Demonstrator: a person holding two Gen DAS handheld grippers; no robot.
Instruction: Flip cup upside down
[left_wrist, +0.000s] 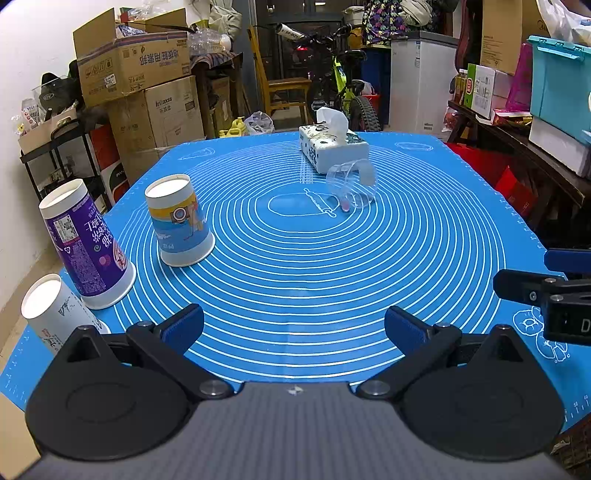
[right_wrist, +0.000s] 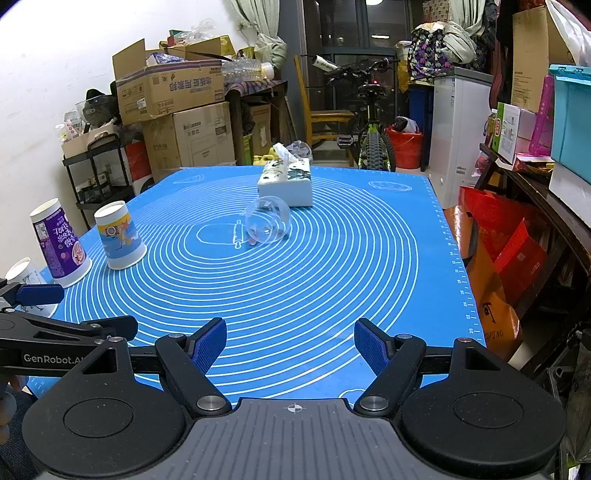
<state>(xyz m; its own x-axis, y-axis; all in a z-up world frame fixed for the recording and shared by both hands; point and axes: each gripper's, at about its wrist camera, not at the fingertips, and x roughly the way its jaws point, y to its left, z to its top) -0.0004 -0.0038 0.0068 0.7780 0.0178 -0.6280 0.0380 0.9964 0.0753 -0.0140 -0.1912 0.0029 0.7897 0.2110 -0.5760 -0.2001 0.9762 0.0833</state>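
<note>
Approach step, nothing grabbed yet. Clear cup (right_wrist: 267, 220) lies on its side mid-mat (right_wrist: 332, 288), just in front of tissue box (right_wrist: 286, 182). Left gripper (left_wrist: 293, 328) and right gripper (right_wrist: 290, 345) both spread, empty. Next: reach in, pinch the cup wall, rotate it rim-down.

paper cups upside down on mat: three — purple cup (left_wrist: 86, 245), blue-yellow cup (left_wrist: 179, 221), white cup (left_wrist: 55, 314). clear plastic cup (left_wrist: 352, 184) on its side: one. tissue box (left_wrist: 332, 146): one. blue mat (left_wrist: 295, 266): one.
</note>
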